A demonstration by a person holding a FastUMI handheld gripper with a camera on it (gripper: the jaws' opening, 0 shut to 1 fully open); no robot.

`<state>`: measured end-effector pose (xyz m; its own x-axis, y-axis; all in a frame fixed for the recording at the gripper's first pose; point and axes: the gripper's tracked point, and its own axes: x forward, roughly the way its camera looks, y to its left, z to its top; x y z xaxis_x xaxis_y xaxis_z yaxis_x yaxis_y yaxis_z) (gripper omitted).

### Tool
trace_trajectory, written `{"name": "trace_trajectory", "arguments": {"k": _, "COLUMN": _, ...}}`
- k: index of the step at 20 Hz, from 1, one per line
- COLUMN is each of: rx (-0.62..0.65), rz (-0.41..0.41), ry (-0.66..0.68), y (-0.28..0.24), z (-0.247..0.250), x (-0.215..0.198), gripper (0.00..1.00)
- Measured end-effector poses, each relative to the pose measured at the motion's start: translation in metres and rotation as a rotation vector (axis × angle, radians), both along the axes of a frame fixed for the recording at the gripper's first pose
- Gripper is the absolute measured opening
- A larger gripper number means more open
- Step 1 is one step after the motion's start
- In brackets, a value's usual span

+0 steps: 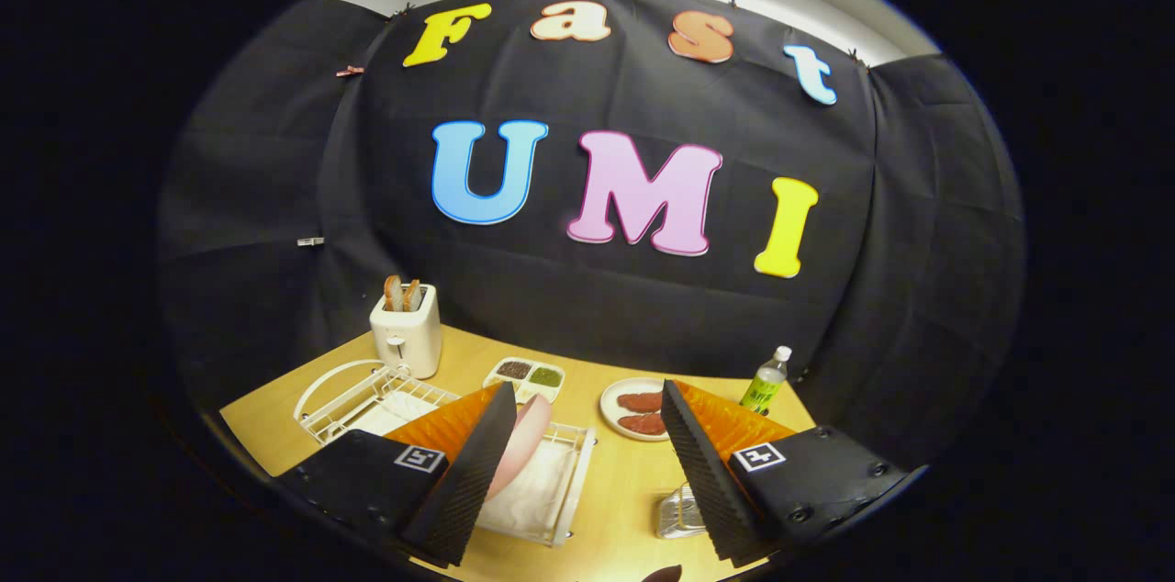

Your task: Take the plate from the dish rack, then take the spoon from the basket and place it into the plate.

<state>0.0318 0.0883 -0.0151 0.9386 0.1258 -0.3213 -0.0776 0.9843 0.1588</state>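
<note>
- While the gripper (587,463) hangs above the near part of the wooden table (624,481), its fingers stand wide apart and grip nothing.
- A pink plate (523,440) stands on edge in the white wire dish rack (560,490), just beside the left finger's inner face and partly hidden by it; whether they touch, I cannot tell.
- The rack sits toward the table's left edge, over a white mat.
- A small metal wire basket (681,513) sits near the front edge, against the right finger; the spoon cannot be made out.
- Toward the far edge stand a white toaster (406,339) holding bread, a divided tray (525,377), a white plate of red slices (638,412) and a green-labelled bottle (765,382).
</note>
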Motion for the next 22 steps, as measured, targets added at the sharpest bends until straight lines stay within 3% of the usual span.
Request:
{"name": "trace_trajectory", "arguments": {"k": 4, "rx": 0.098, "rz": 0.015, "ry": 0.277, "y": 0.033, "z": -0.05, "x": 0.02, "gripper": 0.98}}
{"name": "trace_trajectory", "arguments": {"k": 10, "rx": 0.089, "rz": -0.026, "ry": 0.531, "y": 0.062, "z": -0.119, "x": 0.043, "gripper": 0.98}}
{"name": "trace_trajectory", "arguments": {"k": 12, "rx": 0.09, "rz": -0.046, "ry": 0.583, "y": 0.07, "z": -0.136, "x": 0.046, "gripper": 0.94}}
{"name": "trace_trajectory", "arguments": {"k": 14, "rx": 0.073, "rz": -0.063, "ry": 0.624, "y": 0.072, "z": -0.15, "x": 0.049, "gripper": 0.84}}
{"name": "trace_trajectory", "arguments": {"k": 17, "rx": 0.045, "rz": -0.088, "ry": 0.69, "y": 0.071, "z": -0.167, "x": 0.046, "gripper": 0.56}}
{"name": "trace_trajectory", "arguments": {"k": 19, "rx": 0.028, "rz": -0.147, "ry": 0.729, "y": 0.063, "z": -0.171, "x": 0.048, "gripper": 0.36}}
{"name": "trace_trajectory", "arguments": {"k": 22, "rx": 0.004, "rz": -0.162, "ry": 0.761, "y": 0.065, "z": -0.167, "x": 0.049, "gripper": 0.28}}
